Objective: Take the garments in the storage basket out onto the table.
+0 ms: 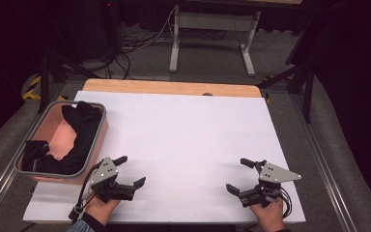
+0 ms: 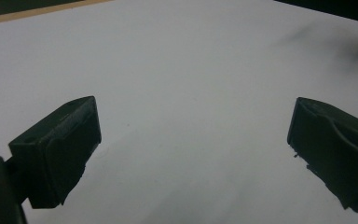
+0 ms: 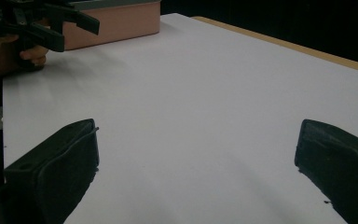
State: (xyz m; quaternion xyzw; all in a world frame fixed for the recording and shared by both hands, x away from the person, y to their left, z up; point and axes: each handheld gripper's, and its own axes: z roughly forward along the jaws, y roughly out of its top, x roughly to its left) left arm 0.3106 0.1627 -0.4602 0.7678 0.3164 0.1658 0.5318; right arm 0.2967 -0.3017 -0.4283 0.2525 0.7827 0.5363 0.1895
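Looks like you're in a lab or test rig setup, not anyone's home. Past your jaws there's a white sheet [image 1: 183, 145] laid over a wooden tabletop [image 1: 171, 87], grey carpet floor, a mess of cables [image 1: 135, 43] trailing behind, black stands [image 1: 53, 63] and dark curtains all round, plus a grey metal frame [image 1: 212, 29] at the back. The pink bin [image 1: 96, 140] beside your left jaws is the only homey bit
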